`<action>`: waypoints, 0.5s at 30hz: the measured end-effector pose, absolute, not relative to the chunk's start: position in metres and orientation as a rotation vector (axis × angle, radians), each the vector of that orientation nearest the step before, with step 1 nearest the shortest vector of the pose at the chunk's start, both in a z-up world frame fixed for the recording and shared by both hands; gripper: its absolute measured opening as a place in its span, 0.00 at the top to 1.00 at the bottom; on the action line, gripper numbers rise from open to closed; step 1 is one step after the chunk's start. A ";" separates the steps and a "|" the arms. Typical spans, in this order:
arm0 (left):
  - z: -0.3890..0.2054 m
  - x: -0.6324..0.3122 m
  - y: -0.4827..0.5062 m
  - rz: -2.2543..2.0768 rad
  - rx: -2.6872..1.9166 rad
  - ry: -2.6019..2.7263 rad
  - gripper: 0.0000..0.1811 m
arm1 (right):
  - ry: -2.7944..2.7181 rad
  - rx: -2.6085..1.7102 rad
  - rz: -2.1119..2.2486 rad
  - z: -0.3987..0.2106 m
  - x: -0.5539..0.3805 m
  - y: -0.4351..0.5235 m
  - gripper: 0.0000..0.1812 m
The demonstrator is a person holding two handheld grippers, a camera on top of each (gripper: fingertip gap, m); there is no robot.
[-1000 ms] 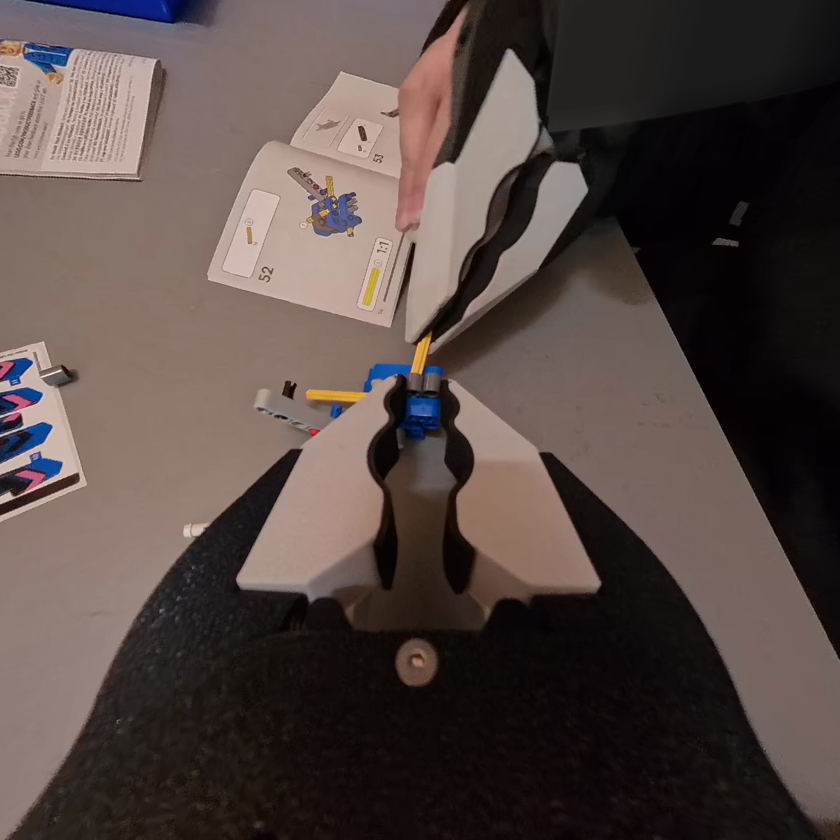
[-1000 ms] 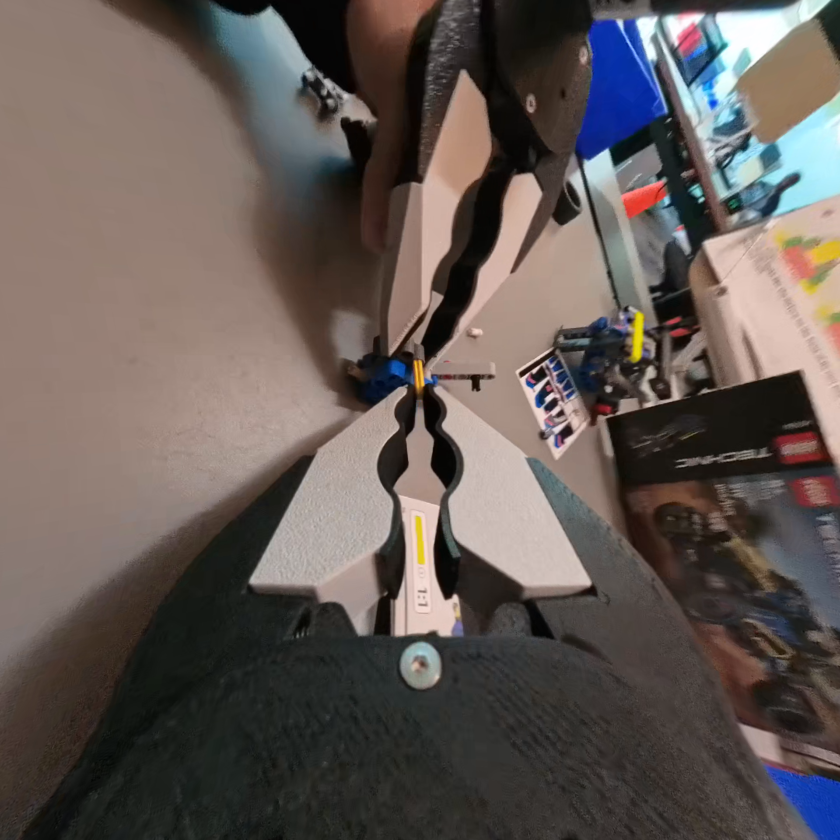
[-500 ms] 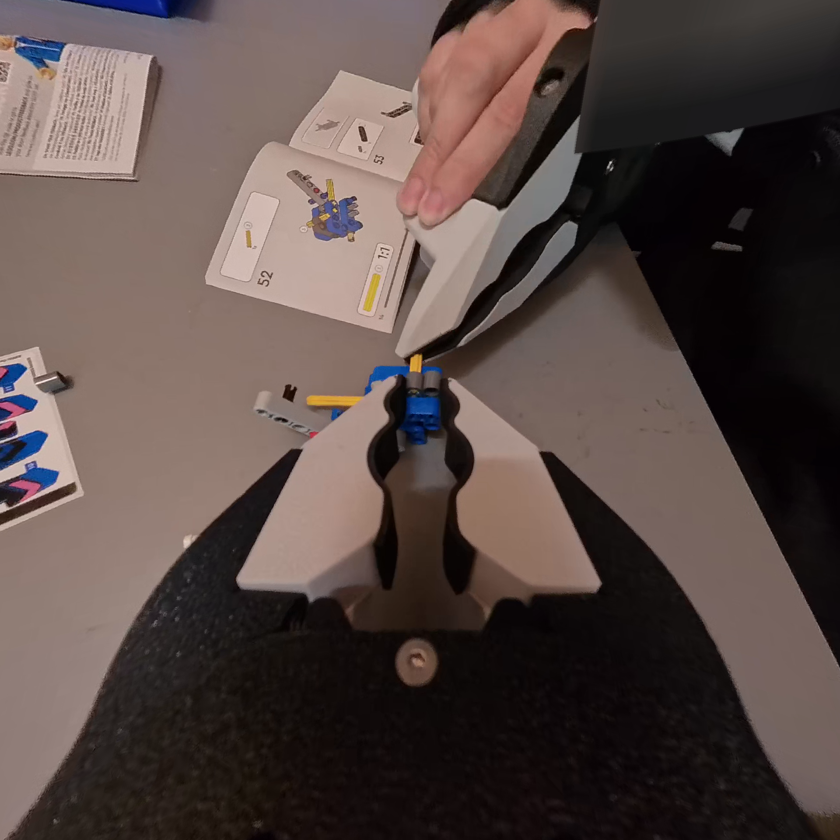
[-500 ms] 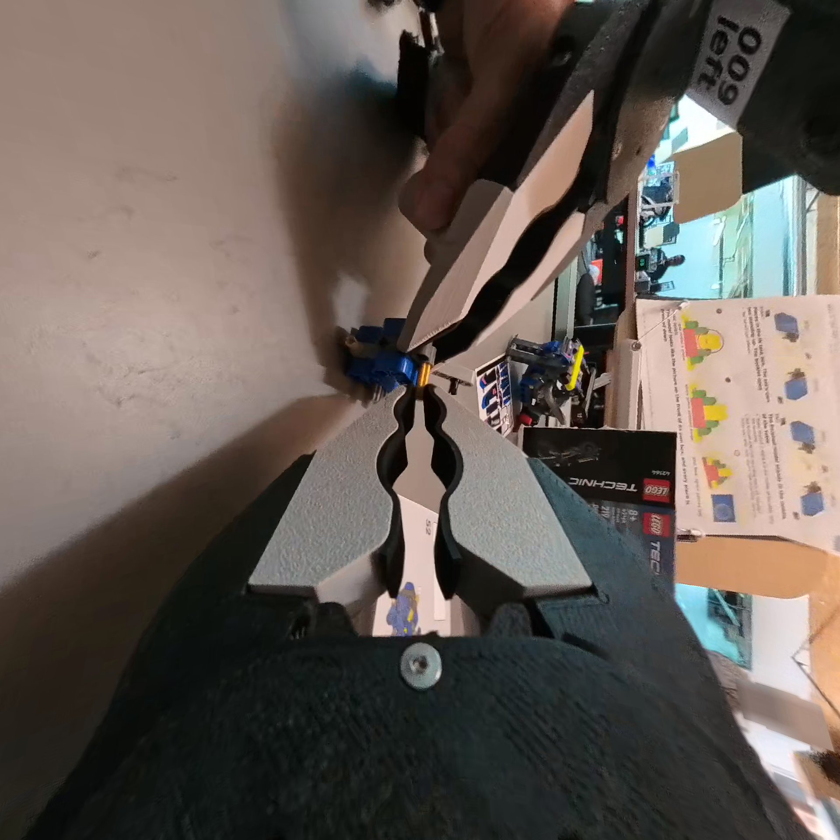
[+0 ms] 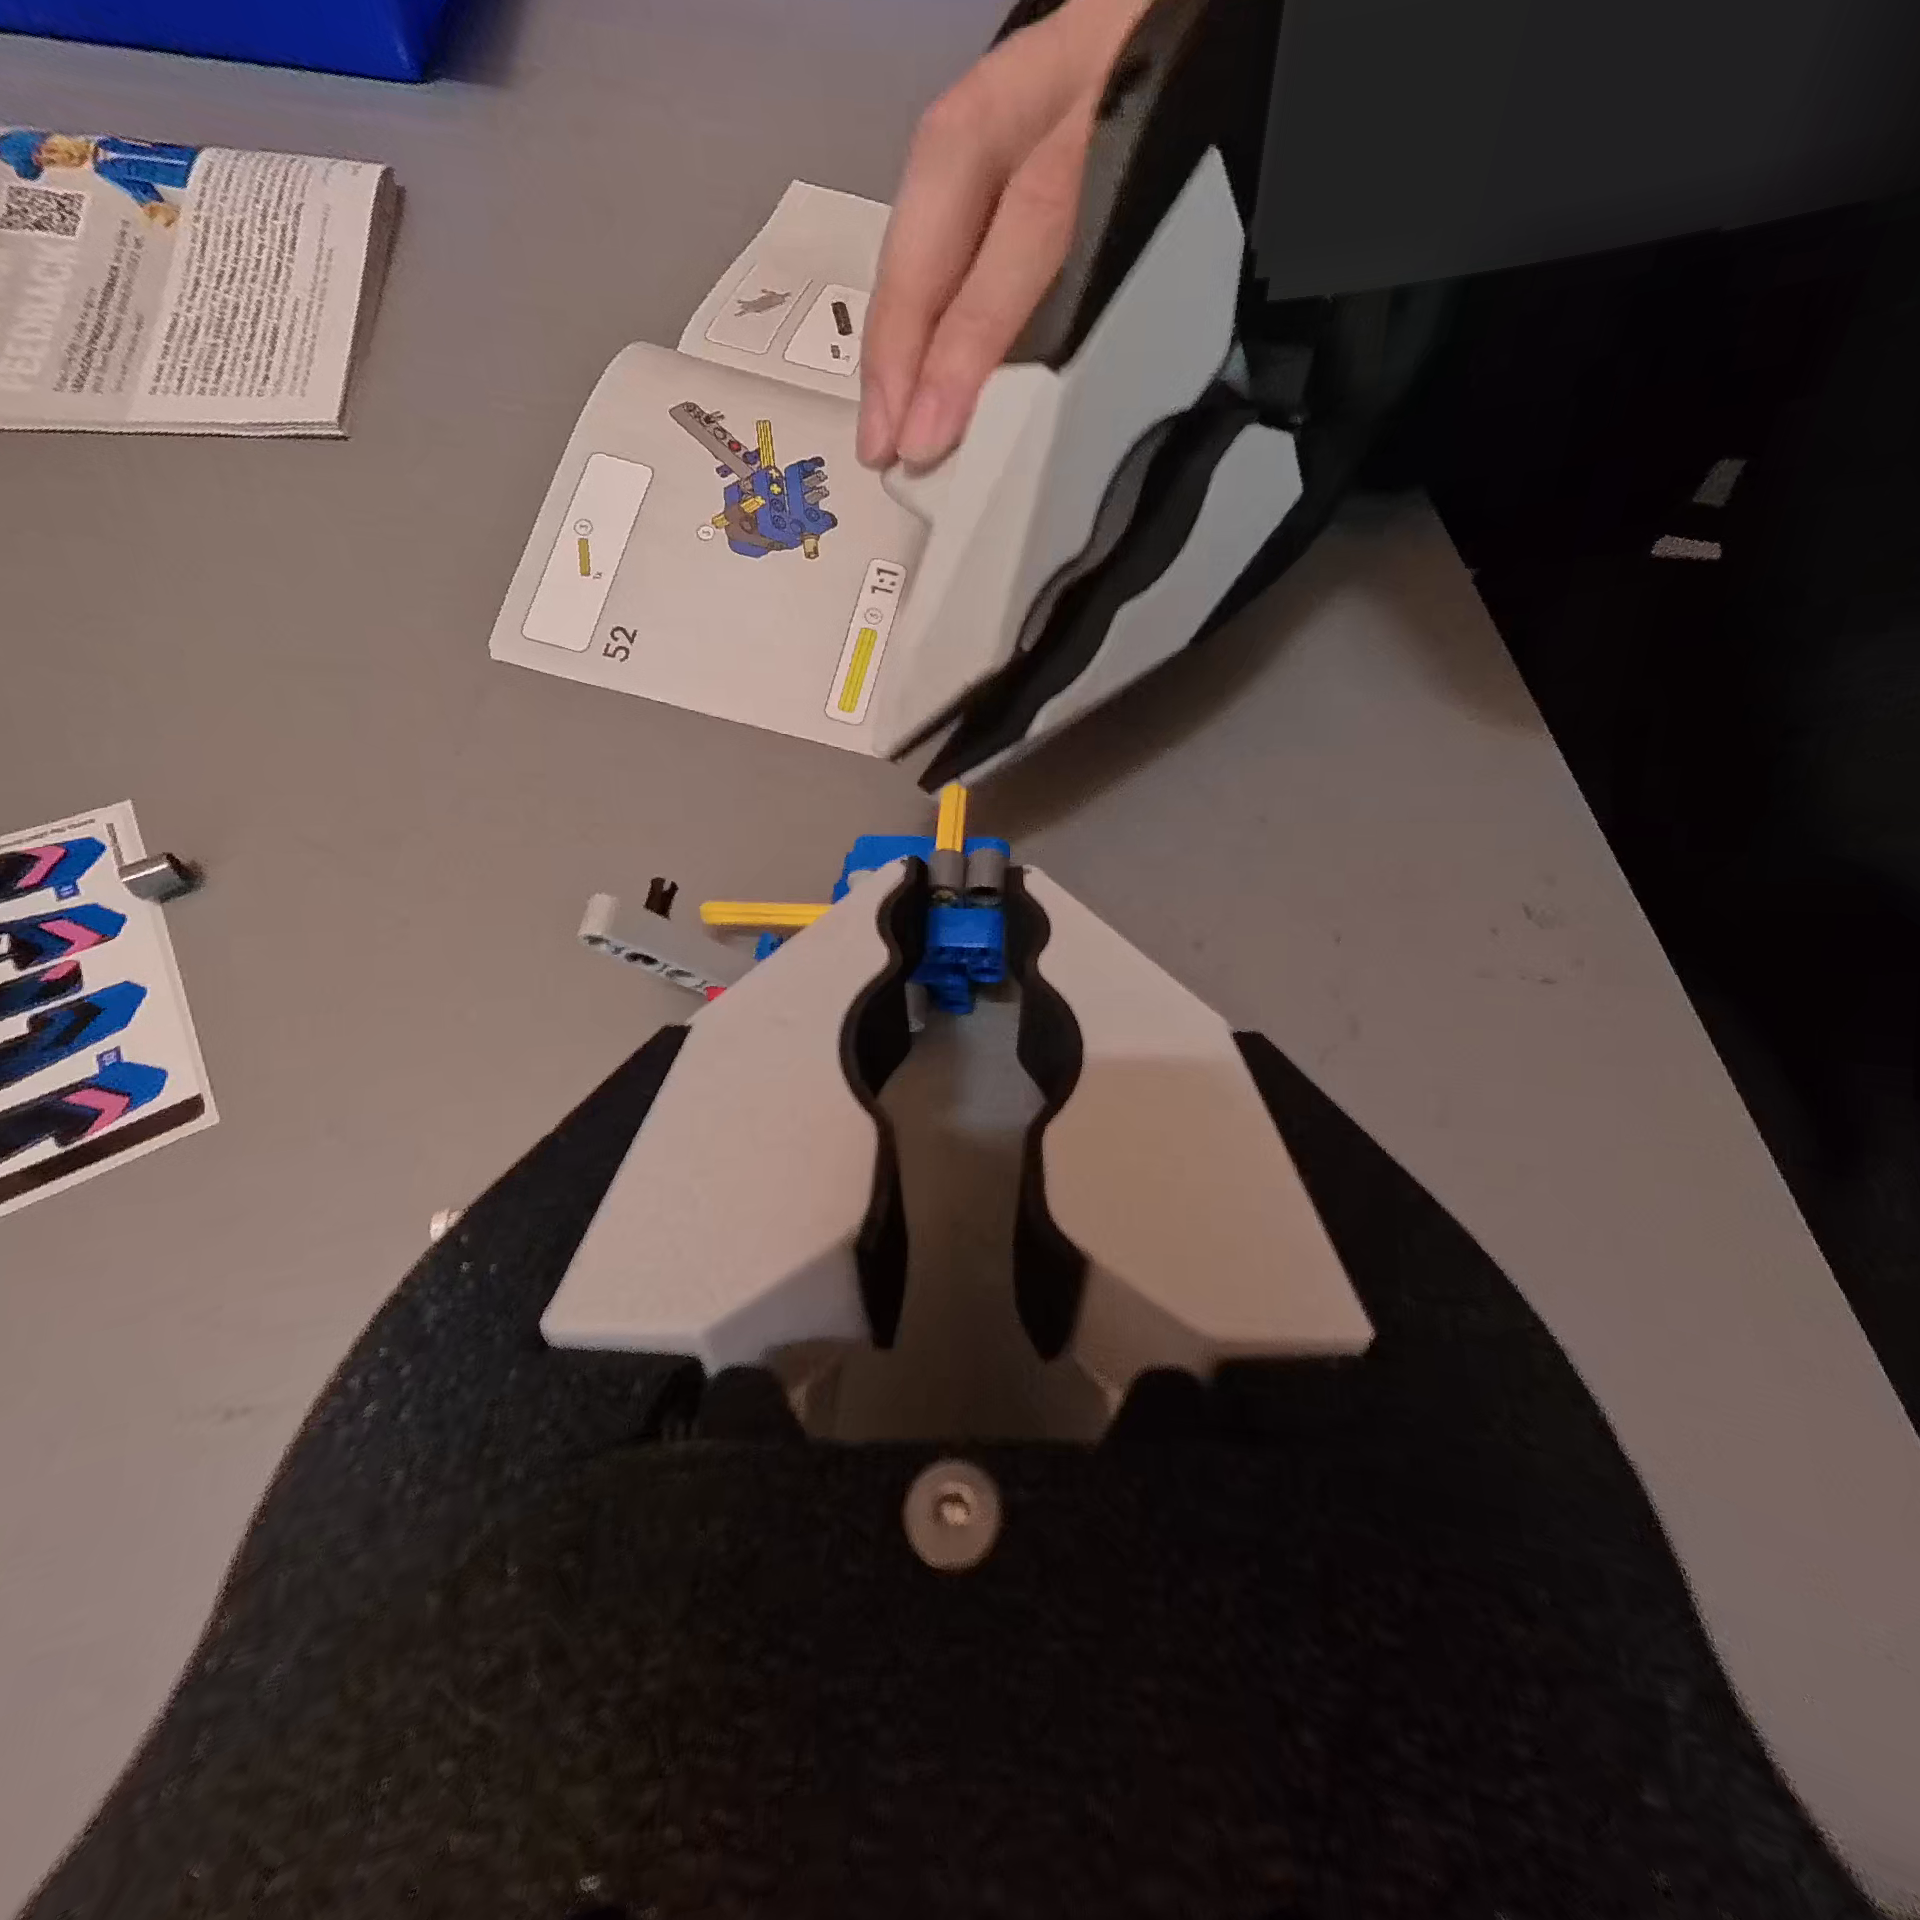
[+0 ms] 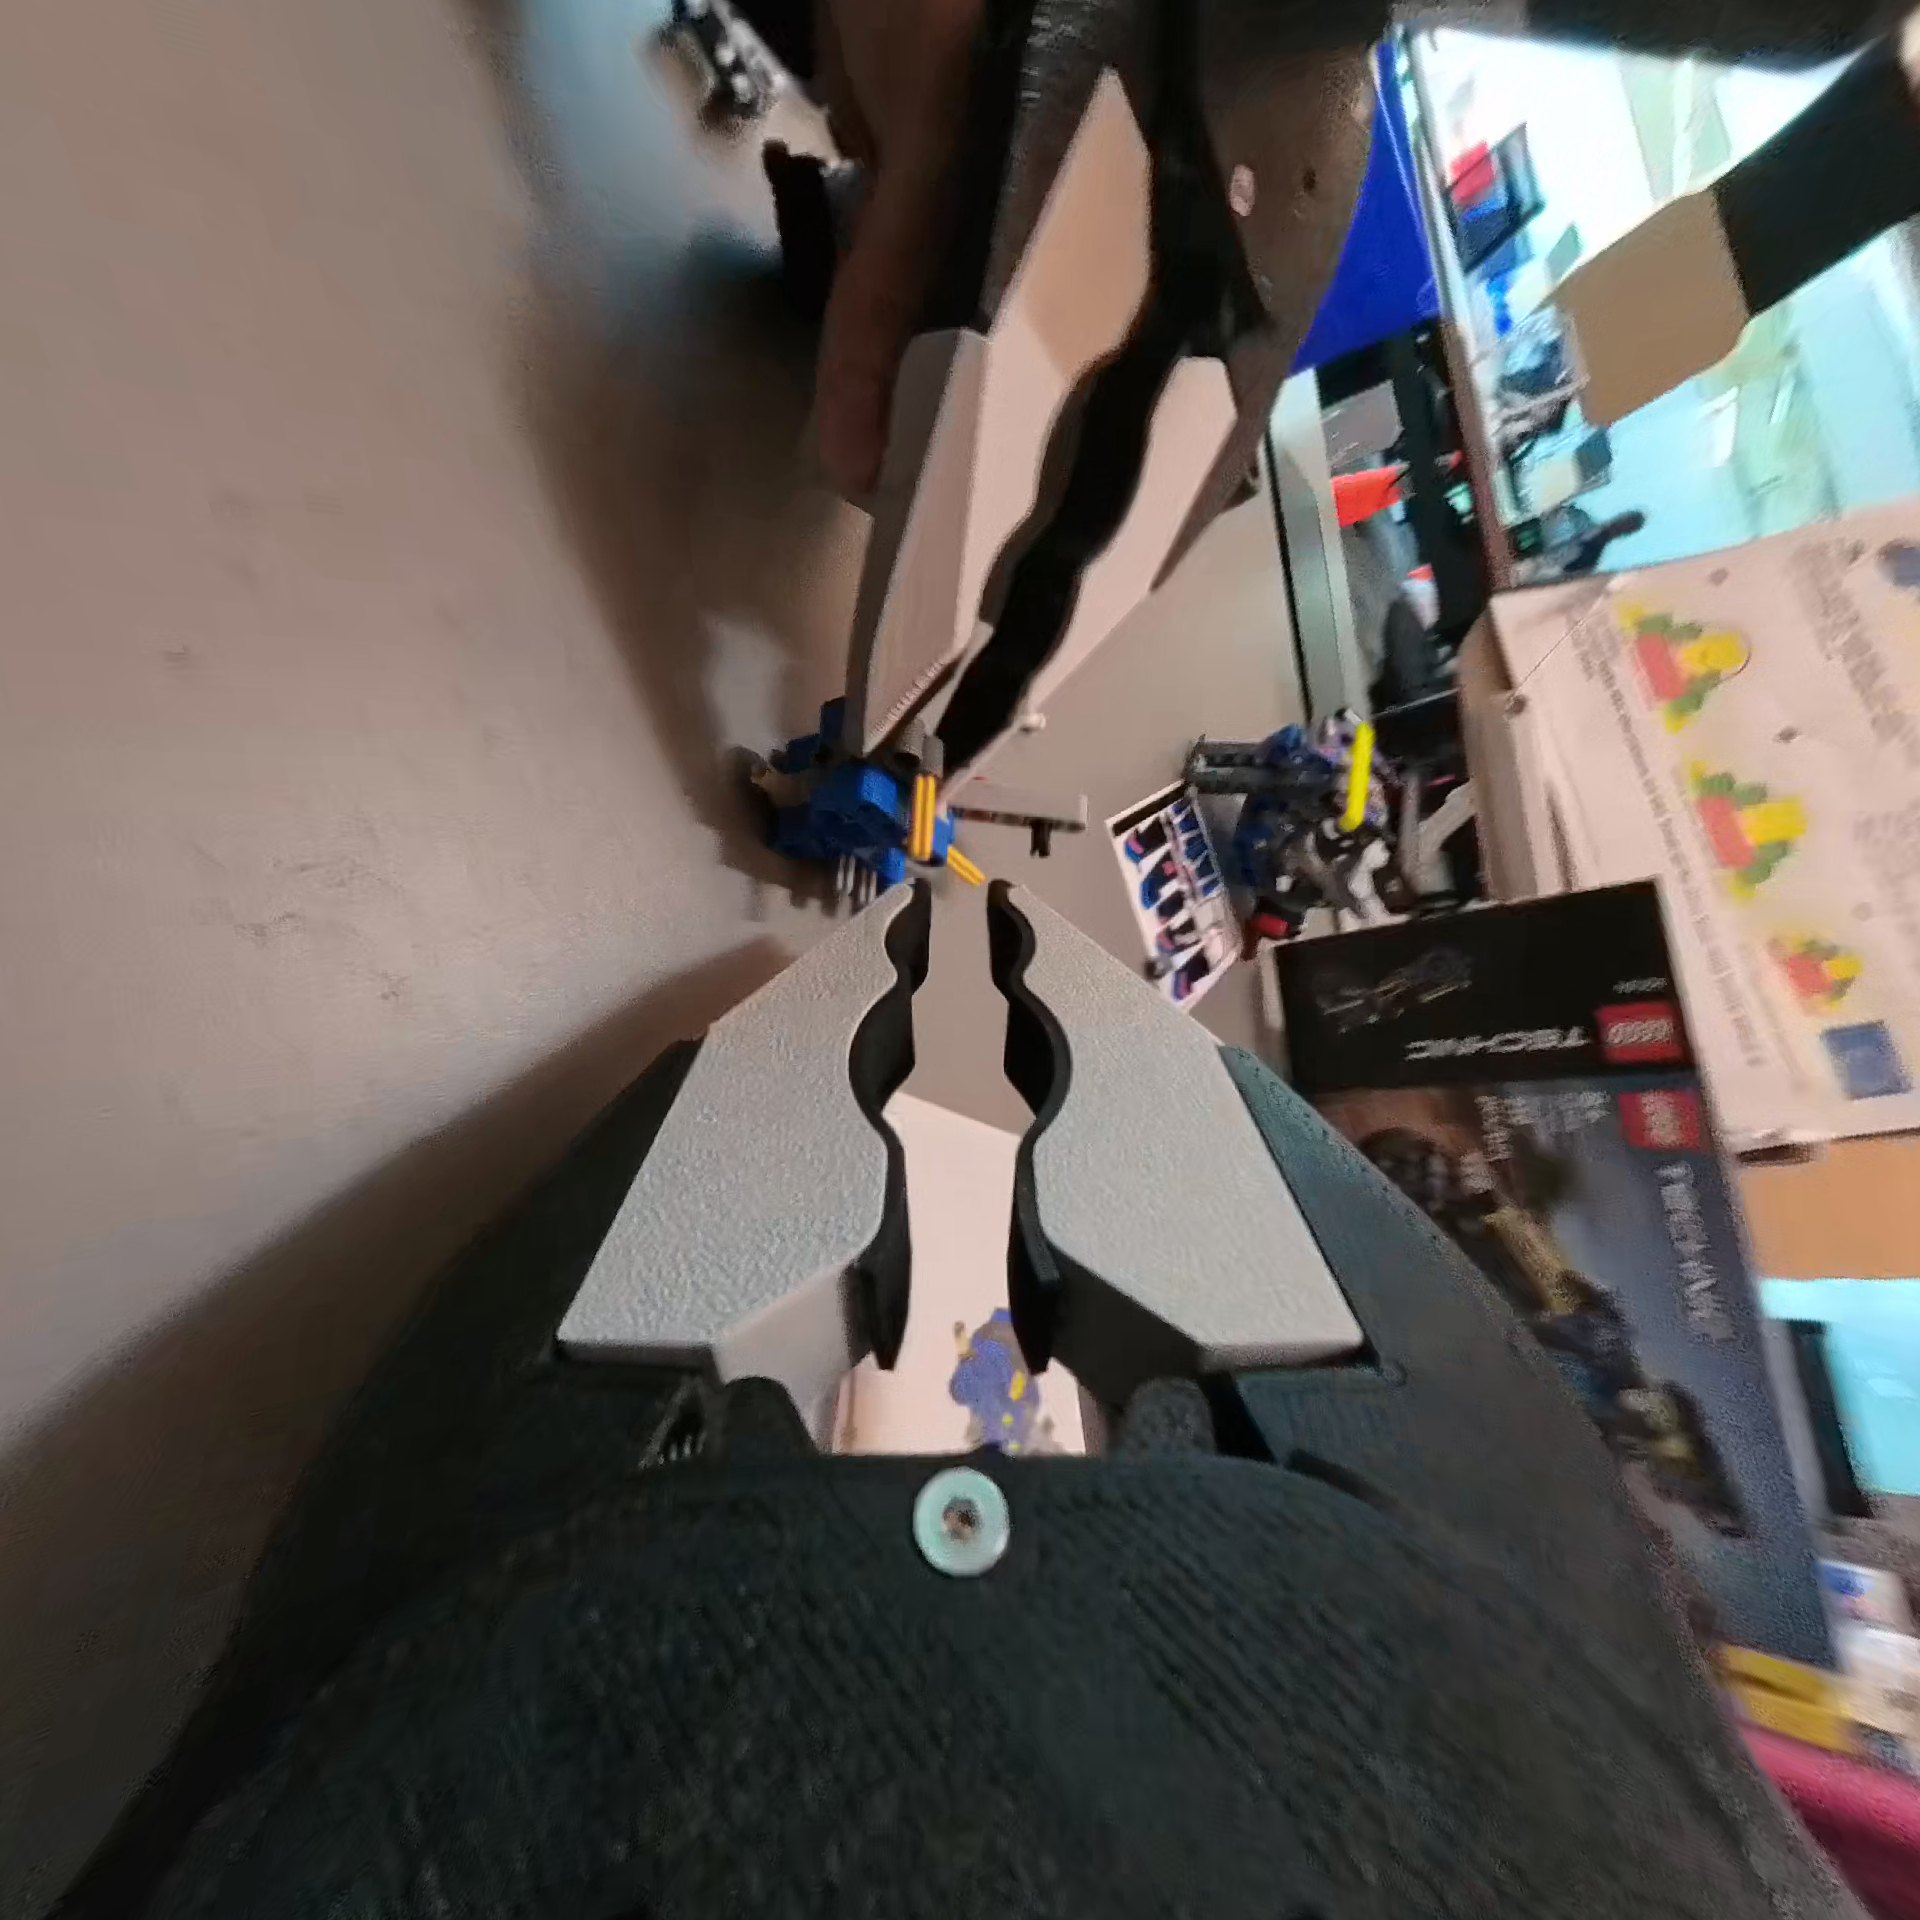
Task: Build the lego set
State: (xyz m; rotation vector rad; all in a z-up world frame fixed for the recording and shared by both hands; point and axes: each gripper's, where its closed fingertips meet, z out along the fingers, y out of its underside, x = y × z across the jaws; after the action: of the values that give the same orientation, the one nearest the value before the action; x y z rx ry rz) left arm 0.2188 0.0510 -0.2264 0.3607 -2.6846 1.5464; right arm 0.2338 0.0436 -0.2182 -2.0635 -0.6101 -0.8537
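Left hand-held gripper point(image 5: 961, 883) is clamped on the blue lego assembly point(image 5: 961, 940), its two fingers pressed against the sides of the blue block, which sits low over the grey desk point(image 5: 416, 727). Two small grey connectors point(image 5: 966, 871) cap the block's far end, and a yellow axle point(image 5: 950, 816) sticks out beyond them; a second yellow axle point(image 5: 764, 913) points off to the side toward a grey beam point(image 5: 644, 940) lying on the desk. Right hand-held gripper point(image 6: 951, 894) hangs just off the tip of the first axle with its jaws parted a little, gripping nothing (in its own view the gap between the fingers is clear). An open instruction booklet point(image 5: 707, 561) lies beyond the assembly, a sticker sheet point(image 5: 73, 997) off to one side, and a folded leaflet point(image 5: 187, 291) farther back
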 end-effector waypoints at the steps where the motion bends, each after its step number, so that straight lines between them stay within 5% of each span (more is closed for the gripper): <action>1: -0.226 0.219 0.051 1.548 0.358 -2.690 0.94 | -0.562 -2.074 -0.762 -0.218 0.231 0.041 0.95; 15: -0.226 0.219 0.048 1.582 0.306 -2.787 0.94 | -0.039 -2.144 -0.228 -0.227 0.219 0.039 0.97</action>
State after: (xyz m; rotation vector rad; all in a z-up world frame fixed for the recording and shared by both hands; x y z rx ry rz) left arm 0.2193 0.0483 -0.2263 0.3061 -2.7866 1.5820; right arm 0.2188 0.0389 -0.2268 -2.1440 -0.0387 -0.2278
